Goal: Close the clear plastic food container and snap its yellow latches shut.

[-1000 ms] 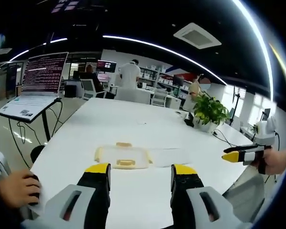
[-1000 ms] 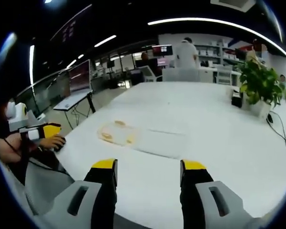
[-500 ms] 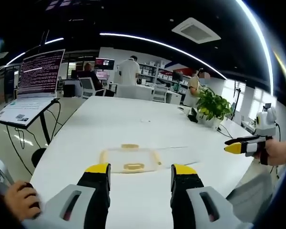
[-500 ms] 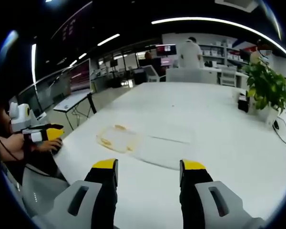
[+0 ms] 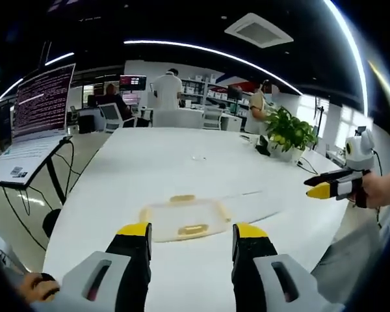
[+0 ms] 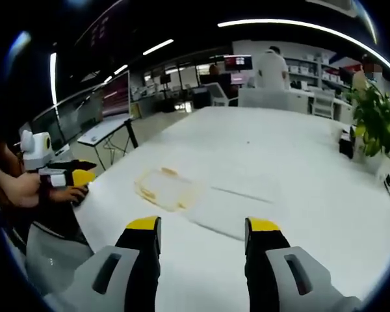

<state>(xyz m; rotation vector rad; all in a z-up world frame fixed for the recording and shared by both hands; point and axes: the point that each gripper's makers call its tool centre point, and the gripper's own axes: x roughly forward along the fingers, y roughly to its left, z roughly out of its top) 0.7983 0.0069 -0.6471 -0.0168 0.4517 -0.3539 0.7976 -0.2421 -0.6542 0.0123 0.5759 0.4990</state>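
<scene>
The clear container (image 5: pixel 182 214) with its yellow latches (image 5: pixel 194 229) lies flat on the white table (image 5: pixel 169 162), just ahead of my left gripper (image 5: pixel 190 233), whose jaws stand apart and empty. My right gripper (image 6: pixel 203 227) hovers further off, jaws likewise spread, with the container (image 6: pixel 164 188) up to its left. The left gripper view catches a potted plant (image 5: pixel 287 135) and a laptop (image 5: pixel 32 123).

text: none legible | monitor (image 5: pixel 42 103): rows of lines on a dark screen, too small to read | labels: none
</scene>
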